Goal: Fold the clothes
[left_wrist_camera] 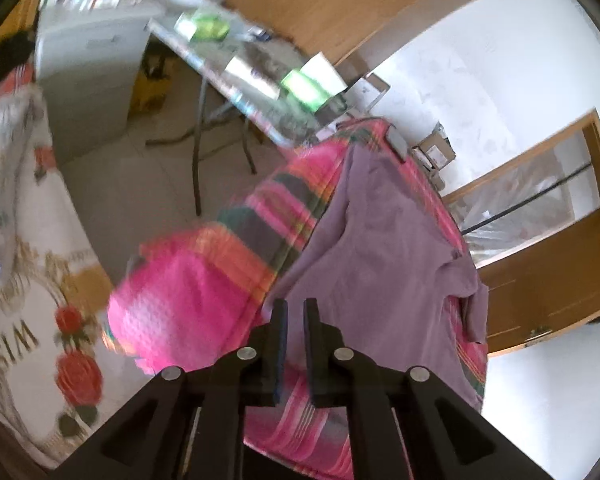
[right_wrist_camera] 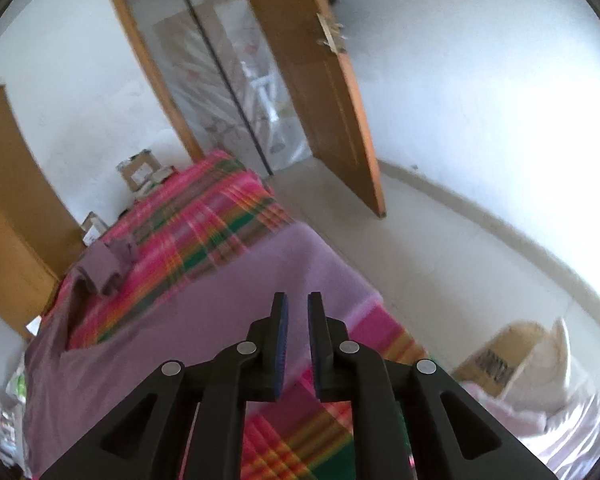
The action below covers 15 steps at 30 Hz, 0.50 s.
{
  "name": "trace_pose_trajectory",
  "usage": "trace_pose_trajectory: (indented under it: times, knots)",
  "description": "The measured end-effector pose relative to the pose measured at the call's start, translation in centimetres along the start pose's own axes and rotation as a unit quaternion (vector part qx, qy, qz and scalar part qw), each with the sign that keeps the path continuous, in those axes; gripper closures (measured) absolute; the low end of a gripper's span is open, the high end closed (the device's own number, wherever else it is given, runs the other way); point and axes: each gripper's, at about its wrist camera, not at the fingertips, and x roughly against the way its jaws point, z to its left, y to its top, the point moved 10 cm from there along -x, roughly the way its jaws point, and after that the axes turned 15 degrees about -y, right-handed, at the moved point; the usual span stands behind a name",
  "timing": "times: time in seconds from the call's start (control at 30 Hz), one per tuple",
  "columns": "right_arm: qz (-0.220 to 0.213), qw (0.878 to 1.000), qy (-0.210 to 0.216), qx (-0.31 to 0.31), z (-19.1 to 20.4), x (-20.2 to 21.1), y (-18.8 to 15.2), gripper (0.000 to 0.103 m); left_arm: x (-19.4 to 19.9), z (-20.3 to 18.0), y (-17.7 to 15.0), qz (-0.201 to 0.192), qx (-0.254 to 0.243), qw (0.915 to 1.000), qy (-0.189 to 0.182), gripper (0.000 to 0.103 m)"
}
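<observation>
Left gripper: jaws slightly apart, holding nothing.
Right gripper: jaws slightly apart, empty.
Purple shirt: spread on pink plaid blanket, sleeve at 3 o'clock.

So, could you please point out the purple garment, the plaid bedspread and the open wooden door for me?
purple garment (right_wrist_camera: 228,320): right wrist view, on its flat body.
plaid bedspread (right_wrist_camera: 220,216): right wrist view, on the bare striped part beyond the garment.
wooden door (right_wrist_camera: 324,92): right wrist view, on the door's face.
</observation>
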Motion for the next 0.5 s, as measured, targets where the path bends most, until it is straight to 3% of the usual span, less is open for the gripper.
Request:
trace_pose_trajectory:
  times: [0.13, 0.27, 0.37, 0.5]
  knots:
    - [-0.044, 0.998, 0.026, 0.04, 3.9, 2.6, 5.5, 0.091, 0.0, -4.7, 3.9, 0.0, -0.07, 0.9975, 0.008, 0.092]
    - [-0.09, 0.99, 0.067, 0.08, 9.2, 6.4, 12.0, 0.091, -0.6, -11.0, 7.3, 0.006, -0.149, 0.9887, 0.012, 0.088]
    - [-0.128, 0.977, 0.111, 0.125, 14.9, 10.0, 16.7, 0.083, -1.6, -15.9, 9.8, 0.014, -0.195, 0.9806, 0.011, 0.087]
    - [-0.164, 0.96, 0.142, 0.179, 22.1, 13.1, 20.9, 0.081, -3.7, -21.7, 13.1, 0.036, -0.236, 0.971, 0.014, 0.086]
